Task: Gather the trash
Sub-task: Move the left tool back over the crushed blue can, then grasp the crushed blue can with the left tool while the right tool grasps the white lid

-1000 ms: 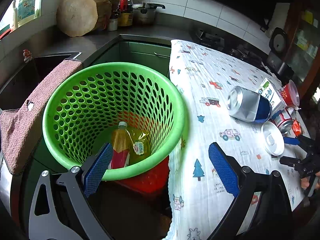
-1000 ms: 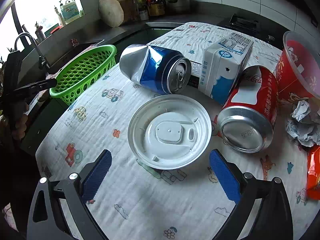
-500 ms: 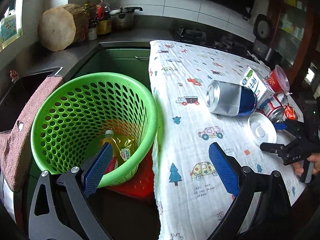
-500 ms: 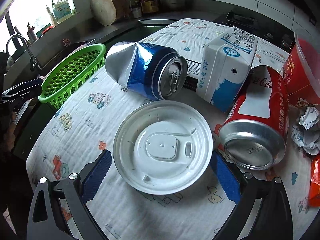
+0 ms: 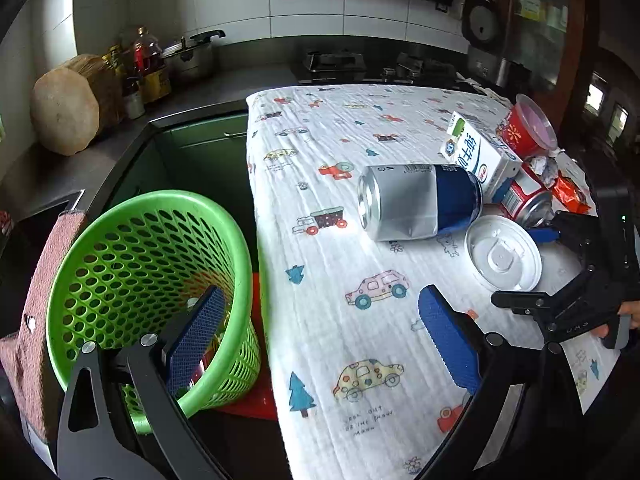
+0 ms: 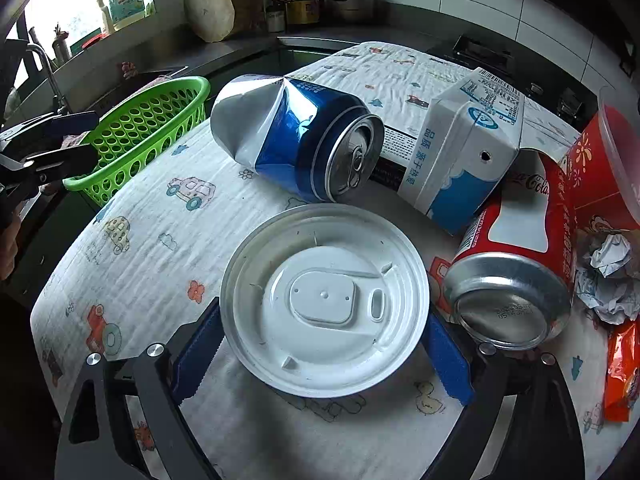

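White plastic lid (image 6: 326, 300) lies flat on the cloth-covered counter (image 6: 160, 240), between my right gripper (image 6: 324, 354) fingers, which have just been closing on its rim; they seem to touch it, though I can't be sure. My left gripper (image 5: 320, 332) hangs wide open and empty beside the green basket (image 5: 132, 276).

Two downward wrist views, sharing white lid (image 5: 503, 257) (image 6: 325, 301).
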Tool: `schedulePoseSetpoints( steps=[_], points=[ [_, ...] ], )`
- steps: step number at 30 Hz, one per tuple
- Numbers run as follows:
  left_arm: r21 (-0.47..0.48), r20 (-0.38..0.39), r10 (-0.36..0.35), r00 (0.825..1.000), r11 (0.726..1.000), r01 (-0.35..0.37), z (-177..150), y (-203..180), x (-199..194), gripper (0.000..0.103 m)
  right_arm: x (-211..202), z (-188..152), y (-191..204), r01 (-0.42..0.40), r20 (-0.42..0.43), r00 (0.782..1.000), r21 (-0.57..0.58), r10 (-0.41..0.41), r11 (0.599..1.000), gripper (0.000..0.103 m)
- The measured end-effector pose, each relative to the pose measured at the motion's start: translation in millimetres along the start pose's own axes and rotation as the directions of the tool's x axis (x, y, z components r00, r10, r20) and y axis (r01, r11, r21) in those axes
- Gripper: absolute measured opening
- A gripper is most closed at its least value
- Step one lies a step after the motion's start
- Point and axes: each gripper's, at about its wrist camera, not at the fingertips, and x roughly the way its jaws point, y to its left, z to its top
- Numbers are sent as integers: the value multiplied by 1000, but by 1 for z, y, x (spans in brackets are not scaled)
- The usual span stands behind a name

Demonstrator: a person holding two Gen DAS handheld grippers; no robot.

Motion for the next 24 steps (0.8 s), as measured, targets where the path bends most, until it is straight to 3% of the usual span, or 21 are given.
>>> schedulePoseSetpoints(
  steps=[4,8,13,24],
  points=[
    [110,11,-27,1000,994,25,13,-19,7,96,-5,-3,-3,-20,2,1000,15,20,1000,89],
    [263,27,-66,997,963,57,29,-42,15,96,-18,-10,-8,-39,6,999,33,39,999,89],
    [455,33,-98,995,888,73,48,-68,30,98,-36,-23,-17,-58,4,998,57,58,997,89],
    [698,-21,-137,990,707,113,64,-102,66,98,-60,-46,-33,-75,-3,997,137,76,988,89]
  ],
)
